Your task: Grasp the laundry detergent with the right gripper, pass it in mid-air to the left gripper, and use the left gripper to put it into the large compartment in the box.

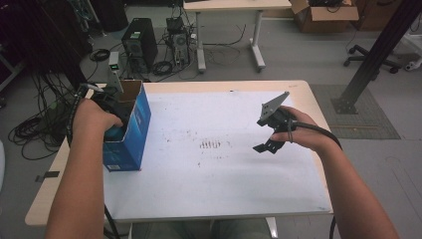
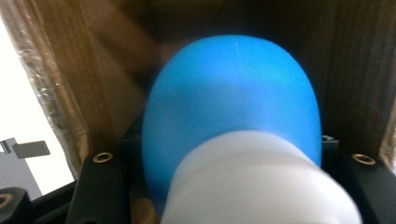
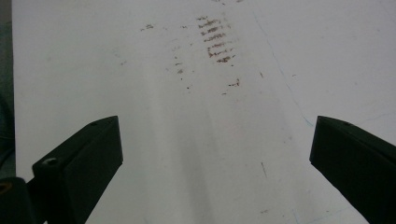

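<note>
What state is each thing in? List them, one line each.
Blue box: upright at the table's left edge, top open.
Blue bottle: inside the box, white cap toward the camera, clamped.
Left gripper: reaching into the box, shut on the bottle.
Right gripper: open, nothing between its jaws, above the white table.

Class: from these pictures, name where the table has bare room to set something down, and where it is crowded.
The white sheet is bare between the blue box and the right hand-held gripper, and along its near edge. The table's left edge is crowded: the left hand-held gripper is down in the box, gripping a blue bottle.
</note>
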A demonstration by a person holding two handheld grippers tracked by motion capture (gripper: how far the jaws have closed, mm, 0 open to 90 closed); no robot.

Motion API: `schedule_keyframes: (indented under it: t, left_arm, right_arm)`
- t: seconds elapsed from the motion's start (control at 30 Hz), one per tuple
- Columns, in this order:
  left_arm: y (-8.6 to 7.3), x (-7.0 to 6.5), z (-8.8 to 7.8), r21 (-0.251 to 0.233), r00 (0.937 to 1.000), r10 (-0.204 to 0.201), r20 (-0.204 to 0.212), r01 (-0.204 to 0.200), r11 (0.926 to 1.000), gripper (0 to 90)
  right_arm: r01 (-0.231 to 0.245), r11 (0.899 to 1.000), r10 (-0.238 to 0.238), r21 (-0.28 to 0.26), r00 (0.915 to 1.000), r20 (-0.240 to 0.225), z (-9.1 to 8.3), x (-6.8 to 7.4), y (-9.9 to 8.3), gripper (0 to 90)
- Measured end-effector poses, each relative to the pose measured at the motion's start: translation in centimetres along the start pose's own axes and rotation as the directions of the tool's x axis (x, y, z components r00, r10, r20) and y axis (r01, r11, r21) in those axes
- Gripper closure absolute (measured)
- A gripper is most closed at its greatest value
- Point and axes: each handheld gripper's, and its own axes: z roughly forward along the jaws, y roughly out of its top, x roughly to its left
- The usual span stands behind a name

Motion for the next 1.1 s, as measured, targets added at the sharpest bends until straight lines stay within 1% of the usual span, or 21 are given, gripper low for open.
schedule_keyframes:
  t: [0.07,0.13,0.27,0.3,0.47,0.63,0.67,0.73,0.83,0.9,1.1]
  left_arm:
    - [-0.02,0.01,0.05,-0.004,1.0,-0.002,0.0,0.002,1.0,38.4]
    - [-0.01,0.07,0.01,0.005,1.0,-0.002,0.001,0.002,1.0,38.4]
    - [-0.07,0.21,0.04,0.002,1.0,-0.001,0.006,0.001,1.0,38.4]
    - [-0.11,0.23,0.08,-0.005,1.0,-0.003,0.007,0.003,1.0,38.4]
    - [-0.18,0.37,0.07,-0.003,0.9998,-0.004,0.018,0.004,1.0,38.3]
    - [-0.27,0.46,0.08,-0.01,0.9997,-0.006,0.024,0.006,0.9999,38.3]
    - [-0.28,0.49,0.08,-0.005,0.9996,-0.006,0.026,0.006,1.0,38.3]
    - [-0.33,0.49,0.1,-0.011,0.9996,-0.008,0.027,0.008,0.9999,38.2]
    - [-0.35,0.58,0.05,-0.009,0.9991,-0.015,0.041,0.015,0.9998,37.9]
    - [-0.37,0.6,-0.04,-0.011,0.9982,-0.017,0.057,0.018,0.9998,37.2]
    - [-0.47,0.64,-0.35,-0.007,0.9981,-0.024,0.057,0.024,0.9997,32.8]
  right_arm:
    - [0.001,1.0,-0.001,0.001,1.0,-0.002,0.04,0.02,0.01,2.7]
    - [0.002,1.0,-0.002,0.002,1.0,-0.003,0.12,0.05,0.02,2.7]
    - [0.003,1.0,-0.003,0.0,1.0,-0.003,0.12,0.1,0.04,2.7]
    - [0.003,1.0,-0.003,0.0,1.0,-0.004,0.12,0.11,0.03,2.7]
    - [0.001,1.0,-0.001,0.002,1.0,-0.004,0.11,0.18,-0.01,2.7]
    - [0.002,1.0,-0.002,0.0,1.0,-0.006,0.13,0.25,-0.04,2.7]
    - [0.0,1.0,0.0,0.0,1.0,-0.004,0.12,0.27,-0.04,2.7]
    - [0.0,1.0,0.0,0.0,1.0,-0.006,0.13,0.29,-0.06,2.7]
    - [0.0,1.0,0.0,0.0,1.0,-0.006,0.16,0.32,-0.07,2.7]
    - [0.0,1.0,0.0,-0.001,1.0,-0.006,0.18,0.33,-0.1,2.7]
    - [-0.001,1.0,0.001,-0.001,1.0,-0.009,0.31,0.36,-0.18,2.7]
